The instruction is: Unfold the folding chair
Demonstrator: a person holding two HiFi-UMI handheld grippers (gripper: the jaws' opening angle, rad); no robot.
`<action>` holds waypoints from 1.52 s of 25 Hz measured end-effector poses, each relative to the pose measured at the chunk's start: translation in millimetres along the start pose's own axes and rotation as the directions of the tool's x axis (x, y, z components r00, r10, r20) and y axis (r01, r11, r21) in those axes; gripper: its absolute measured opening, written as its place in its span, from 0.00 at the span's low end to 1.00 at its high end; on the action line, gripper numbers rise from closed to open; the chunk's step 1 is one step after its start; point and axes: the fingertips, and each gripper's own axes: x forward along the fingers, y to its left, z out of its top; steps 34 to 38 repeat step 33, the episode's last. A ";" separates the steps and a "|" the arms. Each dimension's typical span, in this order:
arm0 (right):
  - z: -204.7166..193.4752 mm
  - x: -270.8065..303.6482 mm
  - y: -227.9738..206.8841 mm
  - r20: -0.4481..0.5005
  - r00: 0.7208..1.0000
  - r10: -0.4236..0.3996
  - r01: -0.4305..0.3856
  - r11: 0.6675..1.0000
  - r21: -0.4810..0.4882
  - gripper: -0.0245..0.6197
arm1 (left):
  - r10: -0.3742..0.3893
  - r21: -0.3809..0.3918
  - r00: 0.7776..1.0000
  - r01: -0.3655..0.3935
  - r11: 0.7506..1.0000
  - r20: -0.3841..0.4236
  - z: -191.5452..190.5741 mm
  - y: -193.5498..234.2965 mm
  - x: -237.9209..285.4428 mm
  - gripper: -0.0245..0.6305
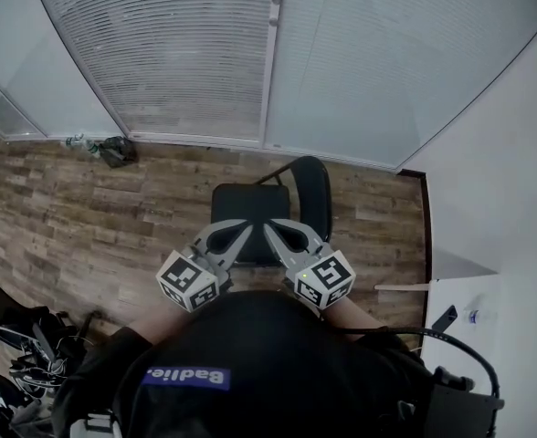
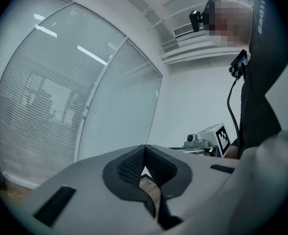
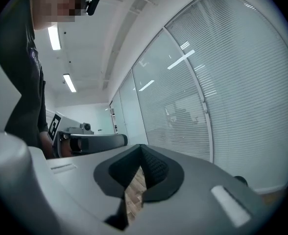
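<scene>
Nearest the camera is the person's black shirt (image 1: 250, 363). Just past it both claws are held side by side. The left claw (image 1: 244, 229) points toward 1 o'clock and the right claw (image 1: 273, 228) toward 11, so their tips nearly meet. Each gripper view shows its jaws pressed together with nothing between them: left (image 2: 145, 153), right (image 3: 141, 151). Only a sliver of floor shows under the pads.

The chair (image 1: 250, 210) stands at 12 o'clock from the tips, on the wood floor (image 1: 86, 217). Its seat looks flat and its backrest (image 1: 314, 188) rises at 2 o'clock from the seat. In the head view the tips overlap the seat's near edge. Both gripper views look level at the blinds (image 1: 186, 53), with no chair in them, so the claws probably hang well above the seat without touching it.

The chair looks open already, so what remains is most likely to draw clear. That is best done by keeping both claws closed and pulling them back toward 6 o'clock, away from the seat edge, so nothing catches the frame. If the seat is not fully down, a press on its near edge would settle it.

At the far end, at 12 o'clock, the blinds close off the room.
</scene>
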 end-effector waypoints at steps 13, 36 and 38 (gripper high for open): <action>-16.7 -11.9 0.7 -0.015 1.000 -0.004 0.004 1.000 0.004 0.04 | -0.032 0.018 0.999 0.033 0.999 -0.037 -29.4 -15.9 3.6 0.05; -26.3 -20.2 -3.7 -0.035 0.999 -0.014 0.015 1.000 0.023 0.04 | -0.026 0.006 0.999 0.026 1.000 -0.038 -37.2 -20.4 4.3 0.05; -26.3 -20.2 -3.7 -0.035 0.999 -0.014 0.015 1.000 0.023 0.04 | -0.026 0.006 0.999 0.026 1.000 -0.038 -37.2 -20.4 4.3 0.05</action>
